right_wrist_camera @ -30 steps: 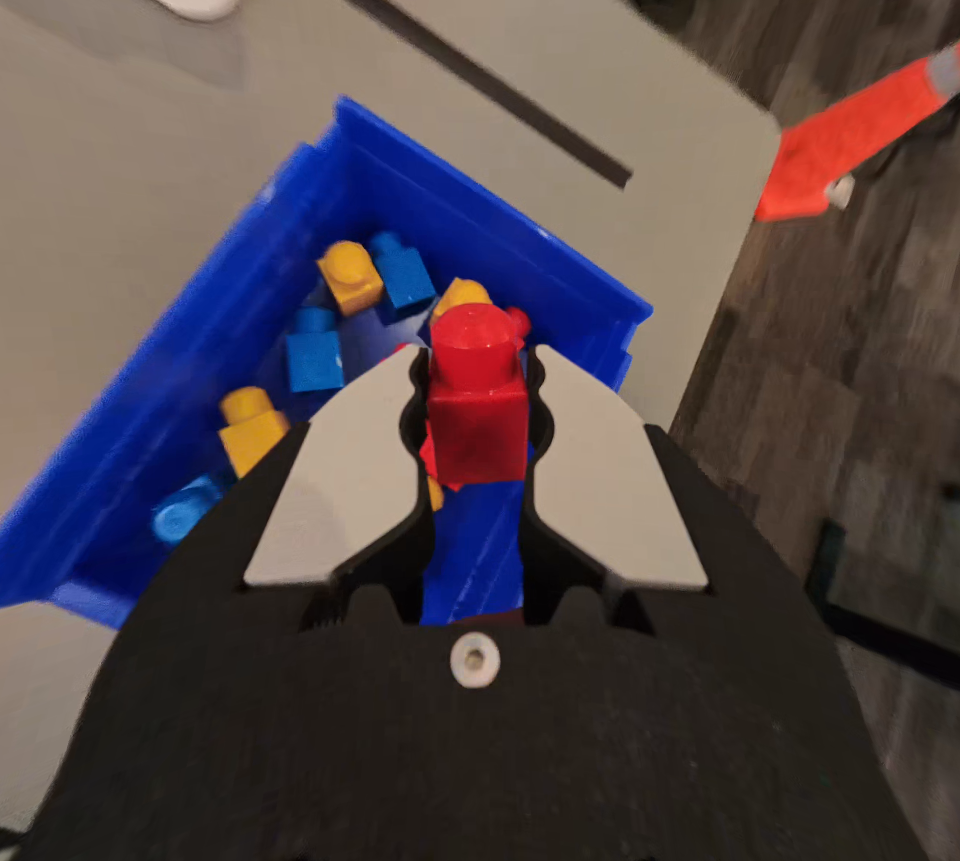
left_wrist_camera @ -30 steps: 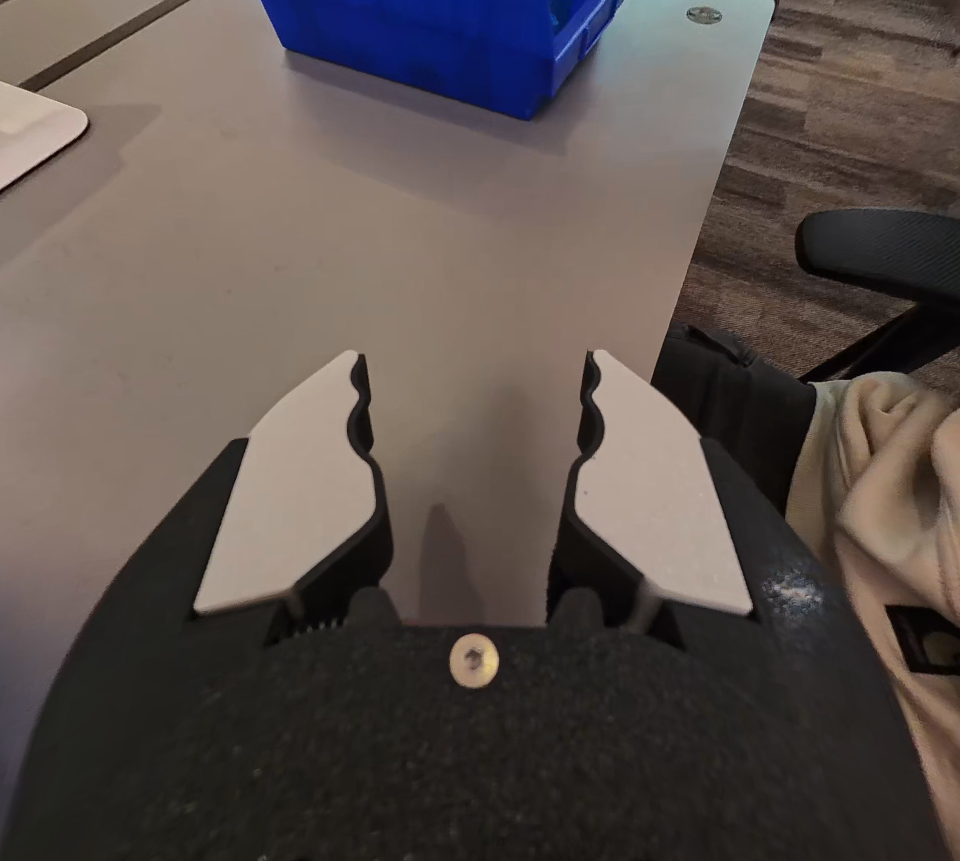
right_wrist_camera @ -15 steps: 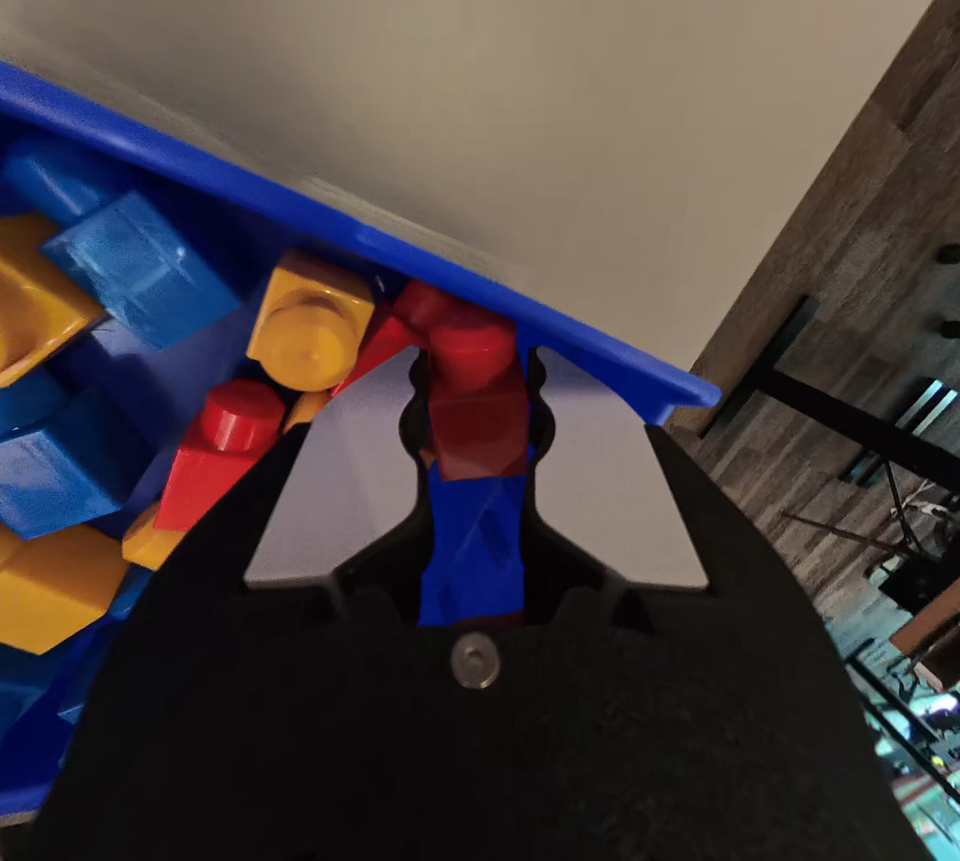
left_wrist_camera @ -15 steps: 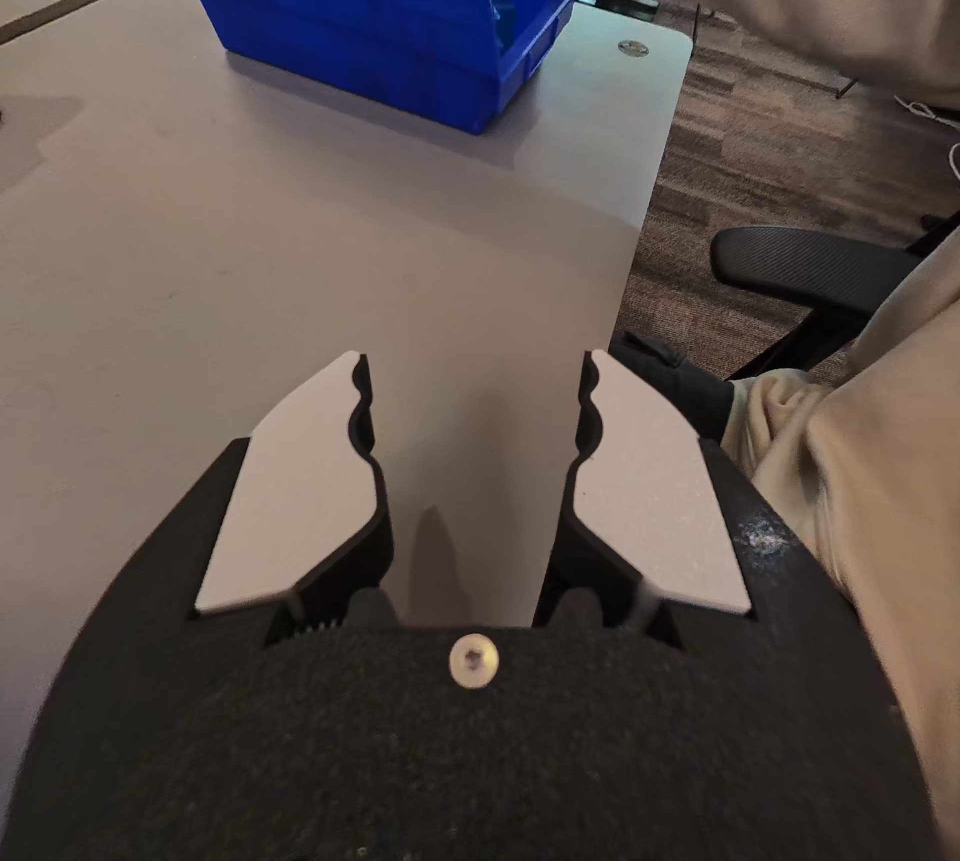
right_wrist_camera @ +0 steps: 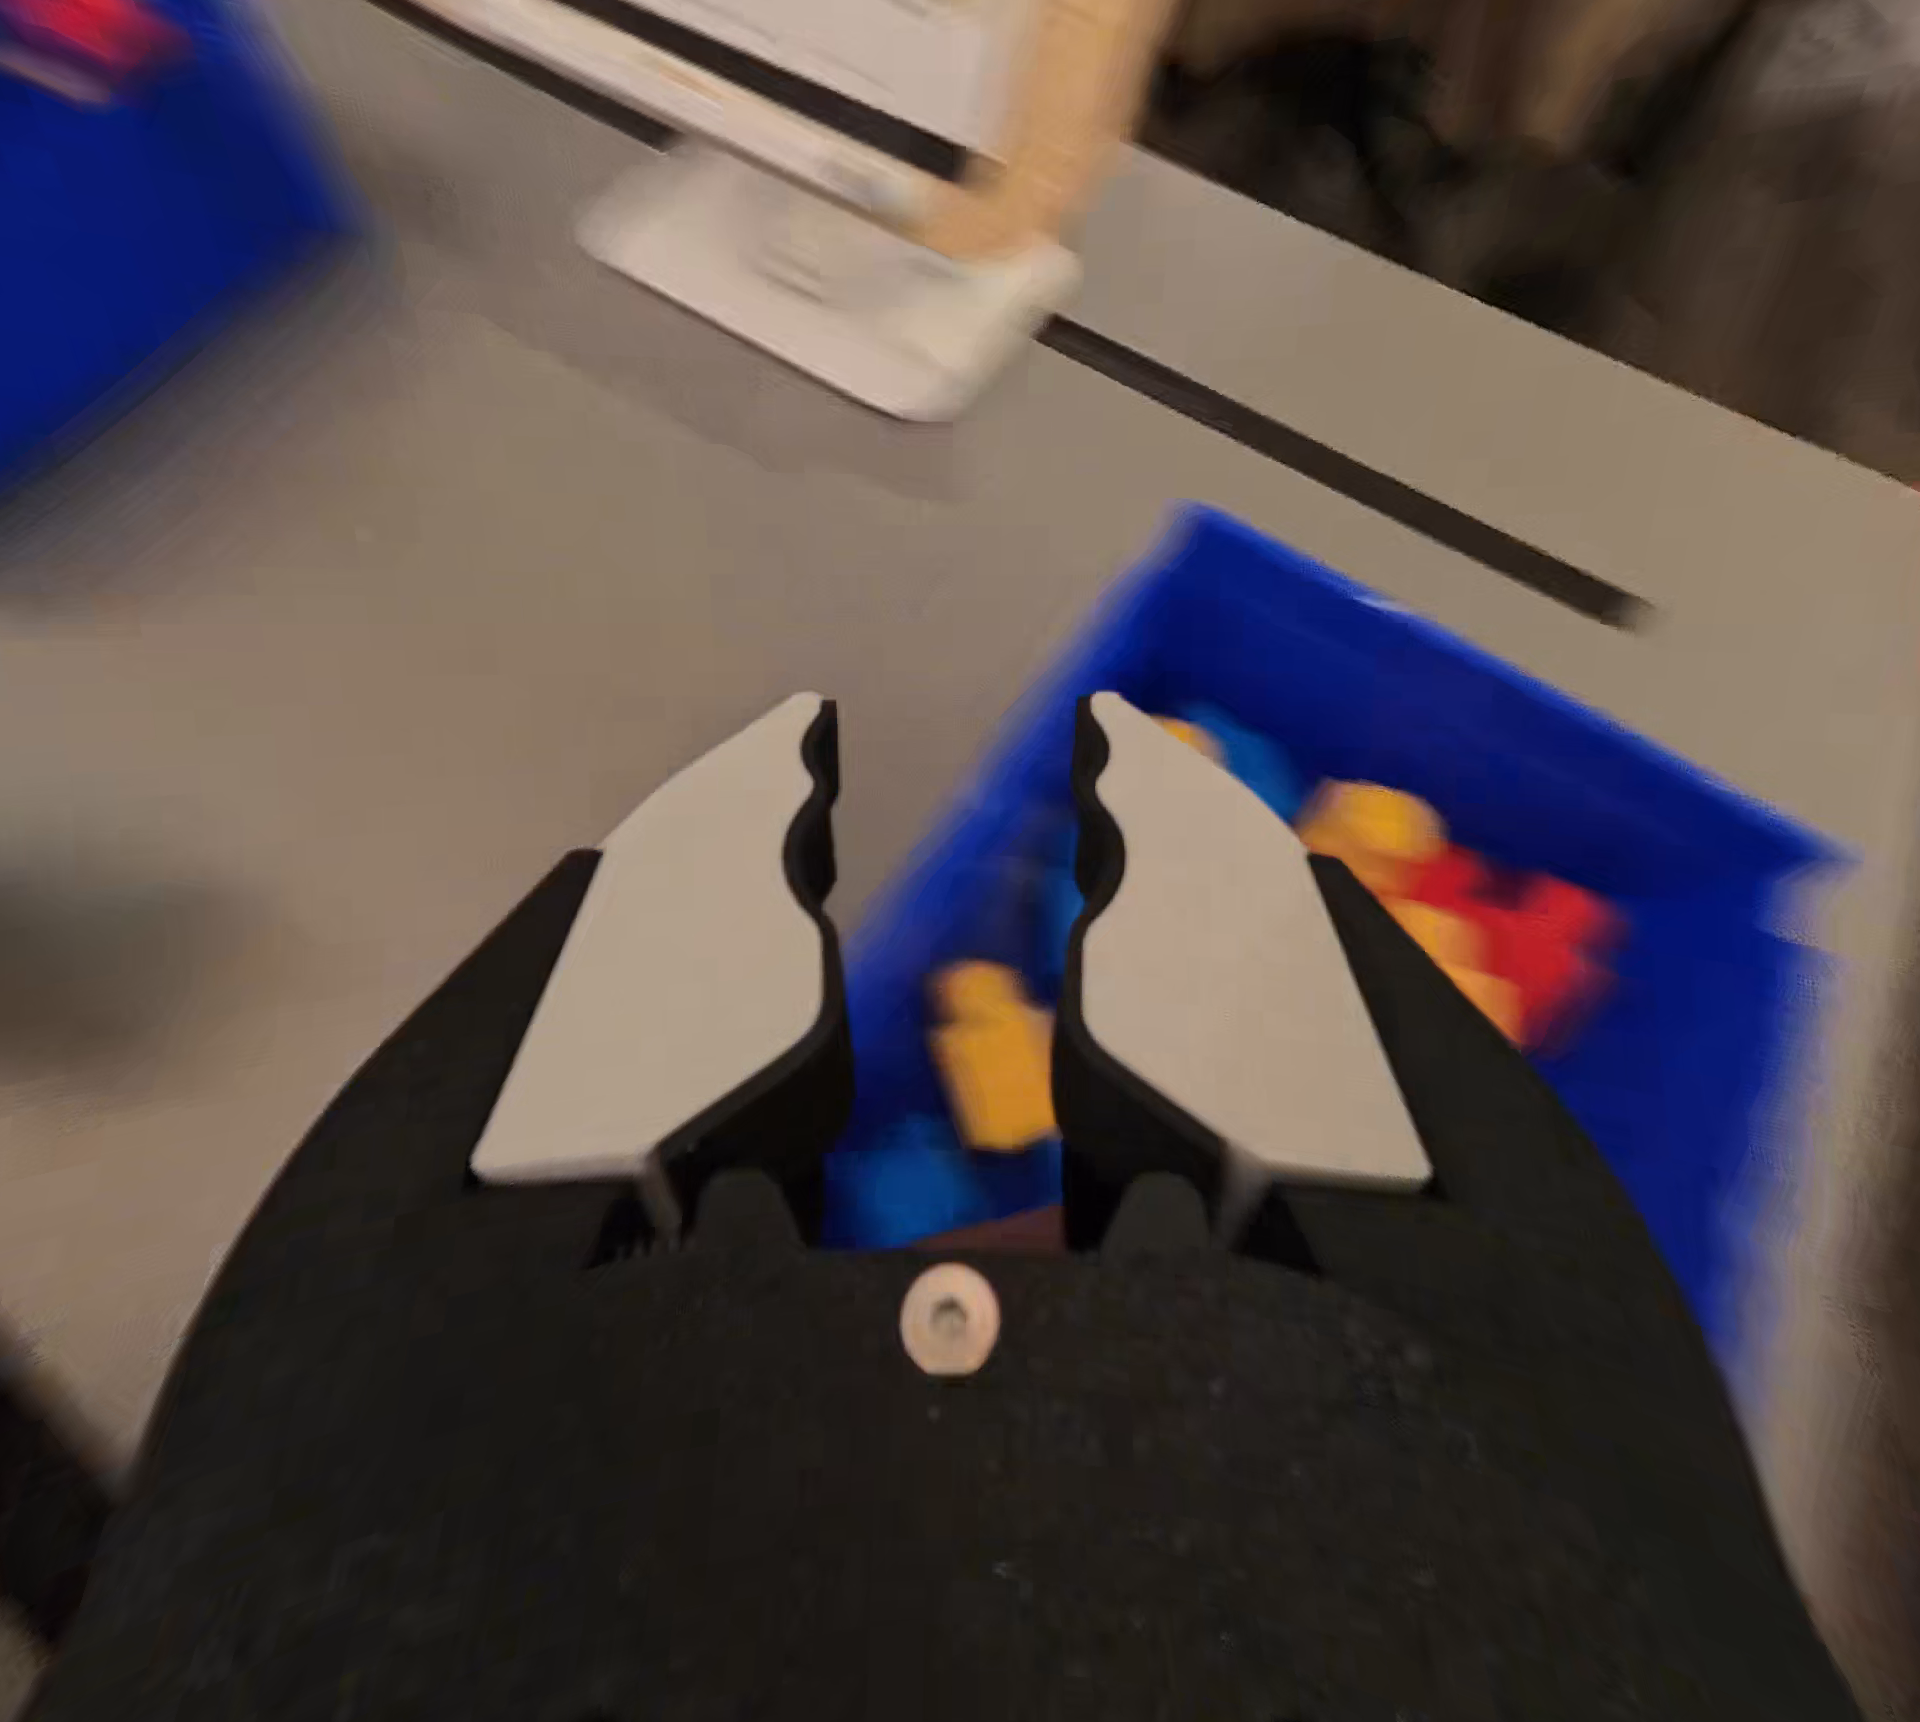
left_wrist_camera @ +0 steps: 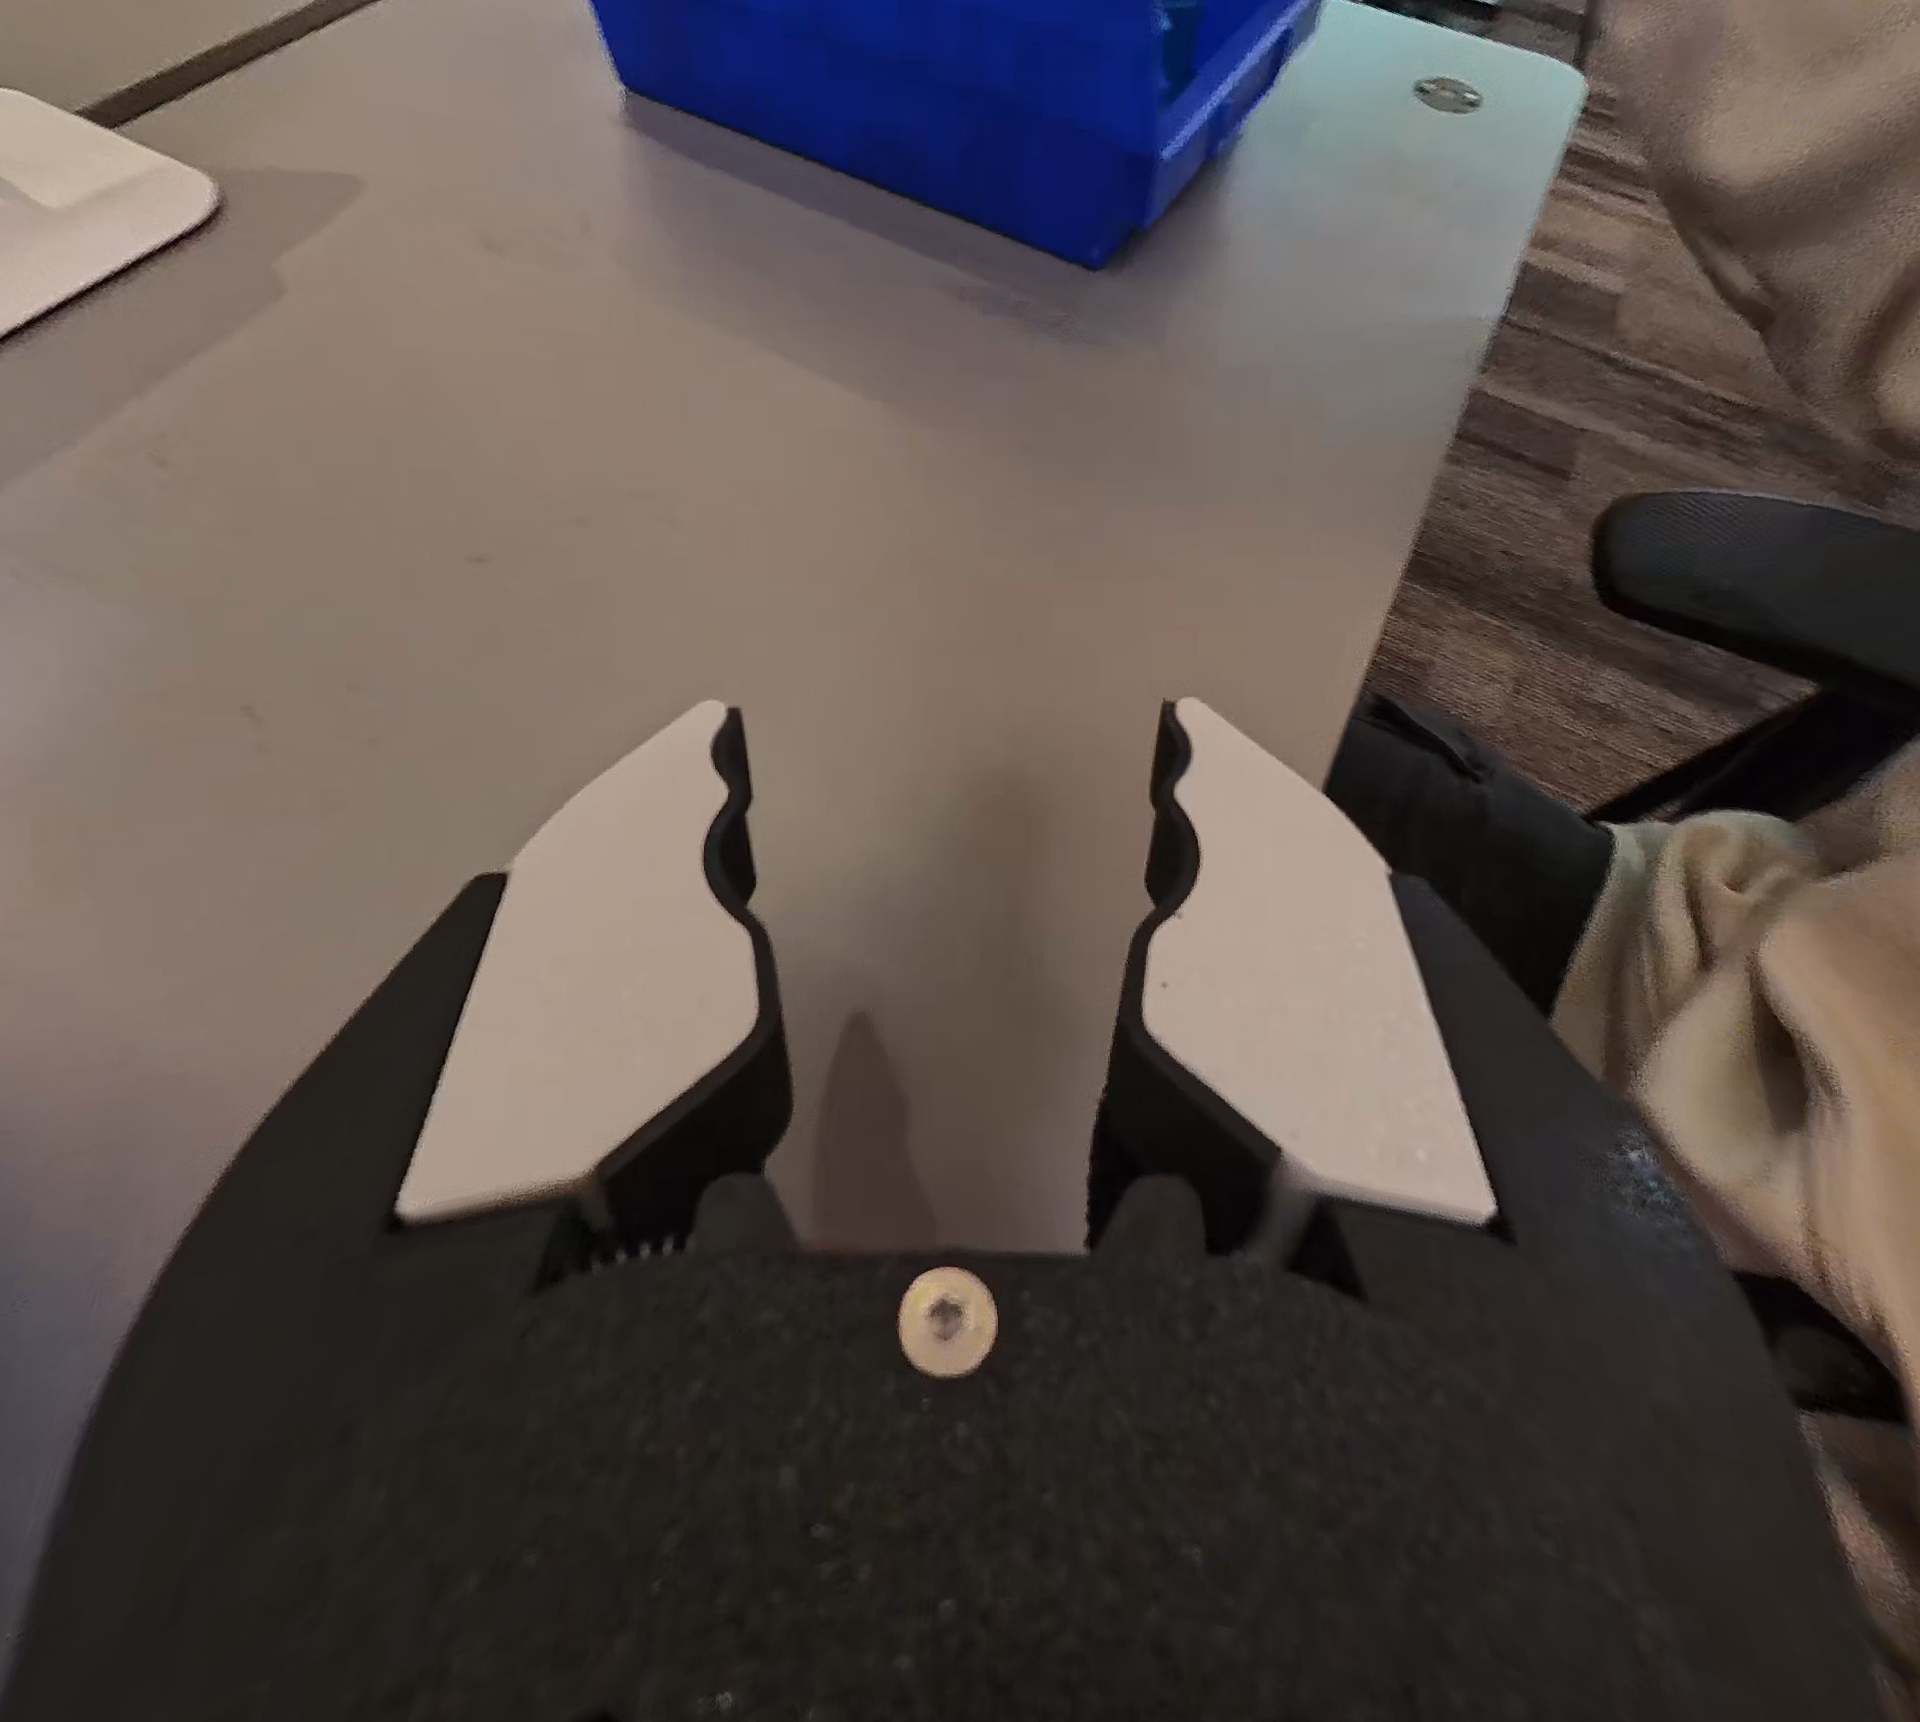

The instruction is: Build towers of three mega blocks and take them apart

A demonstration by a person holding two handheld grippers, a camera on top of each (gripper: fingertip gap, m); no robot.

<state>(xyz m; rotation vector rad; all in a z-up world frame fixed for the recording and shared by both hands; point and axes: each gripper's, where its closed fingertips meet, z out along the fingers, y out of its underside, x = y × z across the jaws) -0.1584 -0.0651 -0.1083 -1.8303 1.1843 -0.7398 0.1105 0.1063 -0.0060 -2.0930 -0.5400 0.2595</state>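
My left gripper (left_wrist_camera: 954, 722) is open and empty over the grey table (left_wrist_camera: 623, 477). A blue bin (left_wrist_camera: 935, 41) with yellow, red and blue mega blocks stands far ahead of it. In the blurred right wrist view, my right gripper (right_wrist_camera: 956, 716) is open with nothing between its fingers. It hovers above the near left rim of the blue bin (right_wrist_camera: 1507, 716). Yellow blocks (right_wrist_camera: 992, 1064), red blocks (right_wrist_camera: 1496, 914) and blue blocks (right_wrist_camera: 904, 1184) lie loose inside the bin.
A white flat stand (right_wrist_camera: 831, 290) with a monitor sits on the table behind the bin; its corner shows in the left wrist view (left_wrist_camera: 83, 218). A second blue bin (right_wrist_camera: 125, 197) is at the far left. A person's beige sleeve (left_wrist_camera: 1766, 114) and a black chair armrest (left_wrist_camera: 1766, 581) are on the right.
My right gripper held a red block down in the bin, then let it go, opened and pulled back up and away. My left gripper stayed open, swaying slightly over the table.
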